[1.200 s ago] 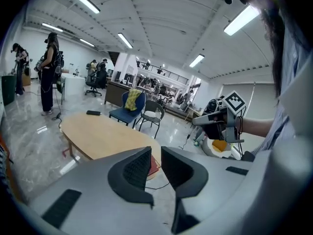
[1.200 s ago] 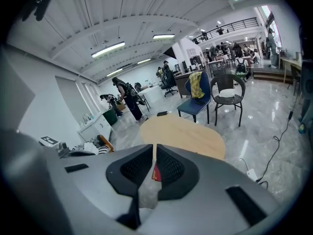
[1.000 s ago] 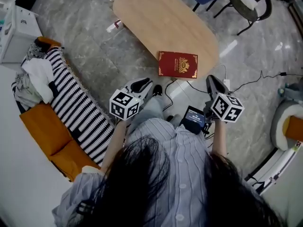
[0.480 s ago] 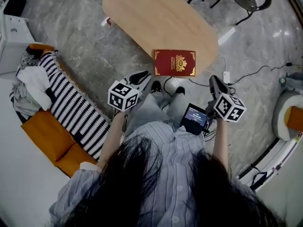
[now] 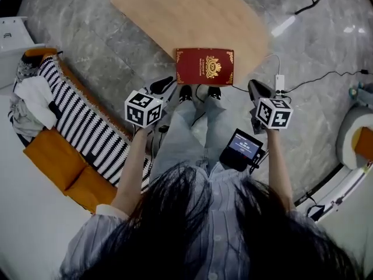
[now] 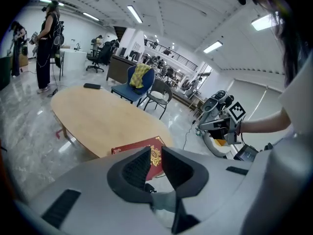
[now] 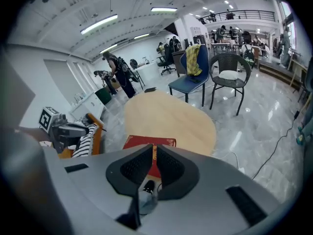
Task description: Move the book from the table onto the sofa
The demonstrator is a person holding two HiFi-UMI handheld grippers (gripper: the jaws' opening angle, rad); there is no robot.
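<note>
Leftmost, the sofa shows smooth orange cushions under a knitted throw of black and white stripes, with crumpled pale cloth heaped at its far end. Beside it, the left tongs, grey moulded plastic with ribbed black pads, hang over the grey marbled floor, their jaws pressed together with nothing between them. Ahead of them lies the book, a flat dark-red rectangle with gilt corner ornaments and a gold crest. It is closed and sits at the near edge of the counter, a rounded oval of pale wood. The right tongs, likewise pressed together and empty, hover to the right of the book, apart from it. A thin cable snakes across the glossy floor at far right.
</note>
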